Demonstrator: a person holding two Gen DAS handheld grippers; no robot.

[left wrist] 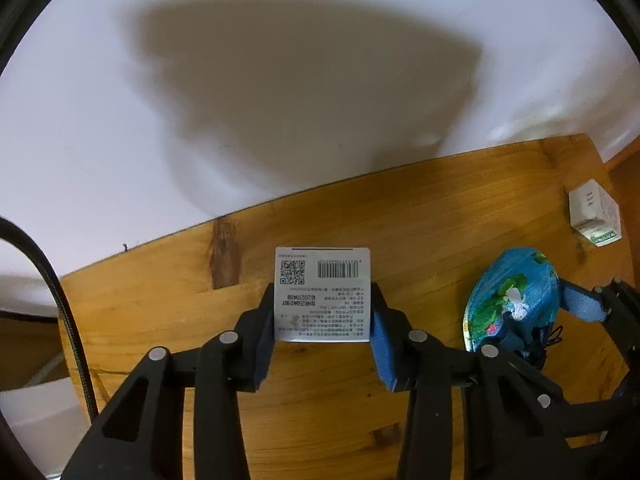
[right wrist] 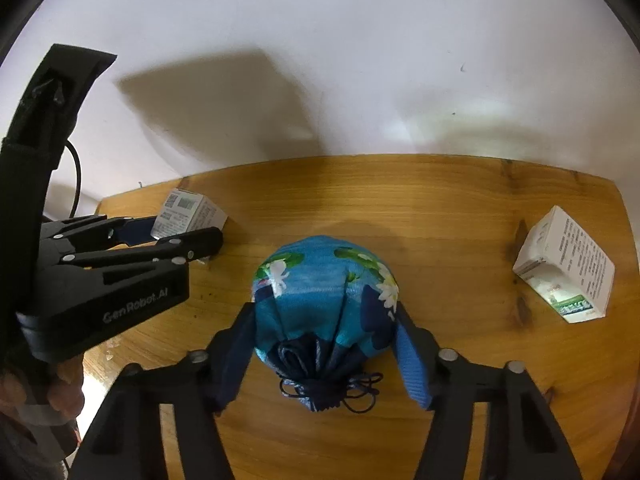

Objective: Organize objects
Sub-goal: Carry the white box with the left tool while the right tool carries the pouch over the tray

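Both fisheye views are evenly and moderately lit, with broad soft-edged shadows thrown up onto the pale wall [left wrist: 312, 92] behind the wooden counter [right wrist: 440, 208]. Straight edges bow strongly toward the dark vignetted corners. Small print blurs, and faint glare patches streak the wall.

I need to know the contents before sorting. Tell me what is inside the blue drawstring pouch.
The blue drawstring pouch is cinched shut by its dark cord, so the contents are hidden. It looks rounded and full, resting on the wooden table between the right claw fingers.
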